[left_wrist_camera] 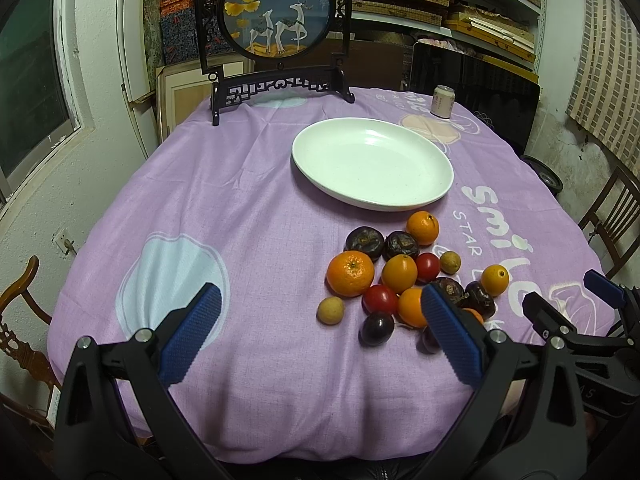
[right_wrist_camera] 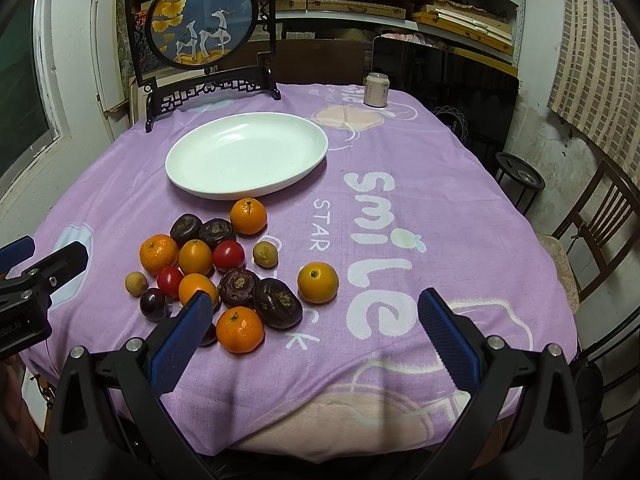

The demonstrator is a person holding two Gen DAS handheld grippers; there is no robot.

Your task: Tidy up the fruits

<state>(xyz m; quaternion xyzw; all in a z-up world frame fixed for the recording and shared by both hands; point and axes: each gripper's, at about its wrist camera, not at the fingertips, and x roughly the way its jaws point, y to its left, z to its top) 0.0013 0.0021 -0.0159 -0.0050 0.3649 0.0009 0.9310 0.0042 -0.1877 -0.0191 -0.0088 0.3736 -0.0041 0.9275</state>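
Fruit count, right wrist view: 3 mandarins, e.g. nearest mandarin [right_wrist_camera: 240,329]; 3 smooth orange kumquat-type fruits, incl. lone one [right_wrist_camera: 318,282] off to the right of the pile; 2 cherry tomatoes [right_wrist_camera: 228,255]; 4 dark wrinkled fruits [right_wrist_camera: 278,302]; 2 small tan longans [right_wrist_camera: 265,254]; 1 dark plum [right_wrist_camera: 153,303], plus a 2nd dark round one half hidden behind a finger pad, can't tell what it is. All lie loose on the desk [right_wrist_camera: 460,240], bunched in one pile on the near side of the plate, many touching.

Containers: 1 white oval plate [right_wrist_camera: 247,155], nothing in it. Farthest mandarin [right_wrist_camera: 248,216] sits just beside its near rim, not on it. 1 drink can [right_wrist_camera: 376,90] upright at far edge of desk, well apart from the fruit; label text too small to read.

Writing: purple cloth [left_wrist_camera: 240,220] reads "smile" in big white letters, "STAR" smaller beside it; other words partly covered by fruit. 1 framed round deer screen [left_wrist_camera: 278,8] stands at the back.

Left gripper [left_wrist_camera: 320,332]: jaws spread wide, holding nothing, above near edge of desk w/ pile just ahead-right. Right gripper [right_wrist_camera: 312,332]: jaws spread wide, nothing between them, nearest mandarin just inside its left finger.
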